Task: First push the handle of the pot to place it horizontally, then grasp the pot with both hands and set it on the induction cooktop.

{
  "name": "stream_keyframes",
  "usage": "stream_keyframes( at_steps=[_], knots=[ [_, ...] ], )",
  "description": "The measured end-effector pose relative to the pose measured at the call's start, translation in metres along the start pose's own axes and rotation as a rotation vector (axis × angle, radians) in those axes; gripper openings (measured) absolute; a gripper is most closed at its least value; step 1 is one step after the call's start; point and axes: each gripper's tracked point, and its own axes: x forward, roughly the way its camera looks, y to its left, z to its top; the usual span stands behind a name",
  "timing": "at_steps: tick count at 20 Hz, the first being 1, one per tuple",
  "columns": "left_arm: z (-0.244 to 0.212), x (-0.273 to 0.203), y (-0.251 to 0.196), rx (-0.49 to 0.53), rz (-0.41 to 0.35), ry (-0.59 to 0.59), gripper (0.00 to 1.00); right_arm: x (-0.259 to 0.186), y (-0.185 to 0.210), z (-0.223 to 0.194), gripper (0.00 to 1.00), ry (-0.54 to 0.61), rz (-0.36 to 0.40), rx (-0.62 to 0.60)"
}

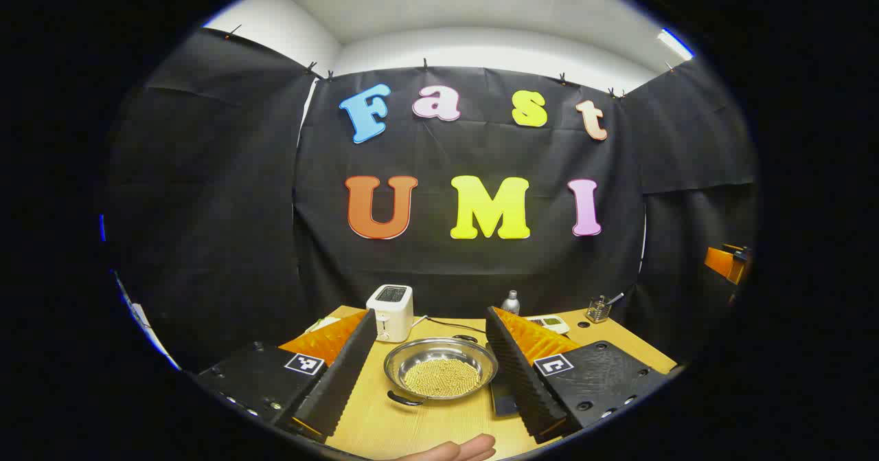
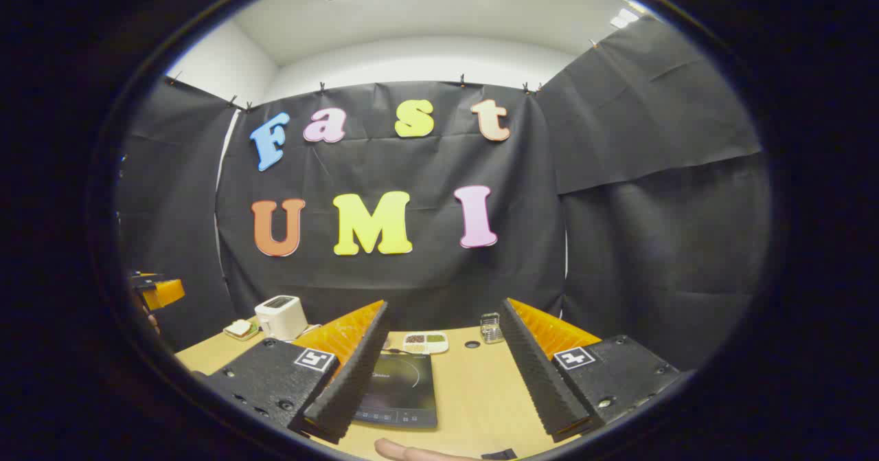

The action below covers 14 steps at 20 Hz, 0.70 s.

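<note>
Left gripper (image 1: 431, 368) spread wide above steel pot (image 1: 440, 371) of beans on worktop (image 1: 384, 420), right gripper (image 2: 446, 372) spread wide, induction cooktop (image 2: 402, 392) between its fingers

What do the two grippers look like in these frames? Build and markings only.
Left gripper and right gripper match: two long ridged fingers, orange ribbed outer sides, and flat black textured base blocks with screw holes, each bearing a square black-and-white marker tag. No cables visible.

I am watching the left gripper (image 1: 431, 372) and right gripper (image 2: 439, 378) showing ridged fingers (image 1: 343, 372) on flat mounts, each mount carrying a square black-and-white marker (image 1: 304, 363) and round screws (image 2: 604, 402); a bare hand (image 1: 457, 451) is edging the frame.
</note>
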Motion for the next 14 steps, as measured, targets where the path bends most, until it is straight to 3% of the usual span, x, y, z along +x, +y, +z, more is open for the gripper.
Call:
stream_keyframes(
  at_steps=[14],
  knots=[
    [-0.008, -0.012, -0.017, -0.021, -0.076, -0.008, 0.95, -0.014, 0.007, 0.004, 1.0, -0.034, 0.023, -0.017]
  ],
)
